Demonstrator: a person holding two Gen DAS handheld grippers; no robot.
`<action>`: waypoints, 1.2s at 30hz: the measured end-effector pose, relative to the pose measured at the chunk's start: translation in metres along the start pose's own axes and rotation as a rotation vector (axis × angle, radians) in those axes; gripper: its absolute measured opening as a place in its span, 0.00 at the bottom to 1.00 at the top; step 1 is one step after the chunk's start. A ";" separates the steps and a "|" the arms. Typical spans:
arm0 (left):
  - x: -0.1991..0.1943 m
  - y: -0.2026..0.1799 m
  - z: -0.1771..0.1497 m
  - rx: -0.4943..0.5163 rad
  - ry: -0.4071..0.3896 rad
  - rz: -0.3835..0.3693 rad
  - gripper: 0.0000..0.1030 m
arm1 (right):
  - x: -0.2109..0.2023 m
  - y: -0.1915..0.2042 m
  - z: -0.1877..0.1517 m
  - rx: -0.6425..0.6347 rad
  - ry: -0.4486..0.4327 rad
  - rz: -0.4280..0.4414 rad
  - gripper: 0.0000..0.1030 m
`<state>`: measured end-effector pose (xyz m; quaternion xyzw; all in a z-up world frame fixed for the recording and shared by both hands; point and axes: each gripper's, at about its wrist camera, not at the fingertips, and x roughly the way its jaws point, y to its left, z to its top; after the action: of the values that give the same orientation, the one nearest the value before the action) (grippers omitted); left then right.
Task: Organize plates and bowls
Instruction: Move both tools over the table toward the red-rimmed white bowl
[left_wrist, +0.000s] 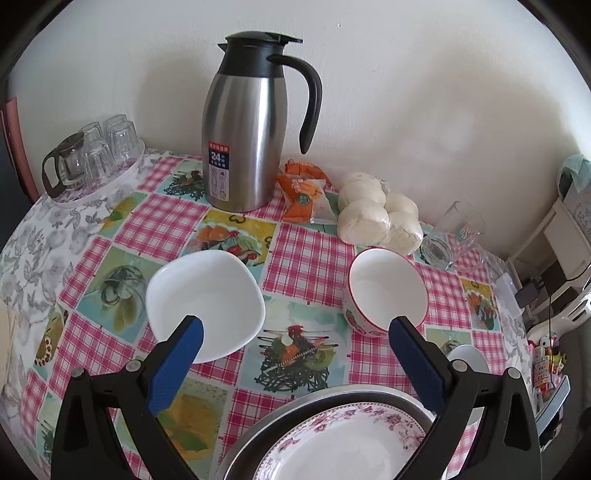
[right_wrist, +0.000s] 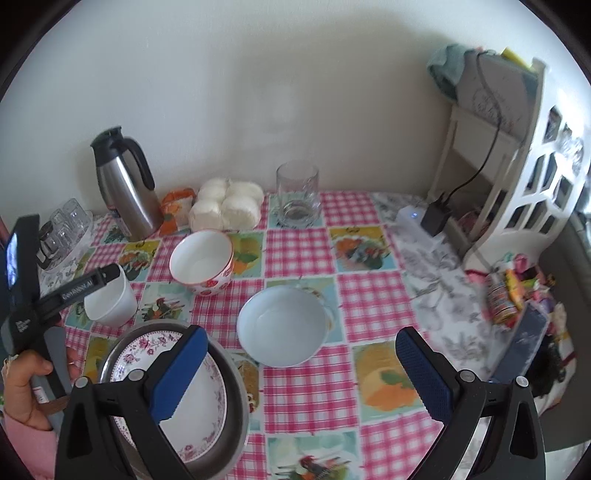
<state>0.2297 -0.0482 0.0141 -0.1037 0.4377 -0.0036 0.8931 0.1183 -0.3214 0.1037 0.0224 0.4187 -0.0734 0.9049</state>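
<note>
Over the table my left gripper (left_wrist: 297, 325) is open and holds nothing. Past its left finger stands a white squarish bowl (left_wrist: 205, 302). A red-rimmed floral bowl (left_wrist: 384, 291) stands past its right finger. Below it a pink-flowered plate (left_wrist: 332, 446) lies inside a metal pan (left_wrist: 332, 397). My right gripper (right_wrist: 302, 338) is open too, just short of a pale round bowl (right_wrist: 282, 325). In the right wrist view the plate (right_wrist: 199, 402) in its pan (right_wrist: 236, 387) is partly behind the left finger. The floral bowl (right_wrist: 201, 262) and the white bowl (right_wrist: 110, 301) stand further back.
At the back wall stand a steel thermos (left_wrist: 243, 136), a tray of upturned glasses (left_wrist: 96, 155), orange snack packets (left_wrist: 304, 195), bagged white buns (left_wrist: 376, 214) and a glass tumbler (right_wrist: 297, 194). A white shelf (right_wrist: 517, 177), a charger (right_wrist: 436, 218) and sweets (right_wrist: 509, 295) crowd the right edge. A hand (right_wrist: 26, 380) is at the left.
</note>
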 end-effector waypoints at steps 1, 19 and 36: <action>-0.002 0.000 0.000 -0.005 -0.003 -0.006 0.98 | -0.007 -0.003 0.003 -0.001 -0.012 -0.010 1.00; -0.027 -0.031 -0.002 0.049 -0.027 -0.045 0.98 | -0.103 0.005 0.080 -0.012 -0.174 -0.038 1.00; 0.003 -0.009 0.019 0.014 -0.068 -0.065 0.98 | 0.035 0.070 0.097 -0.053 -0.044 0.010 1.00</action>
<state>0.2470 -0.0537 0.0251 -0.1117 0.4033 -0.0324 0.9076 0.2246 -0.2664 0.1385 -0.0010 0.4004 -0.0583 0.9145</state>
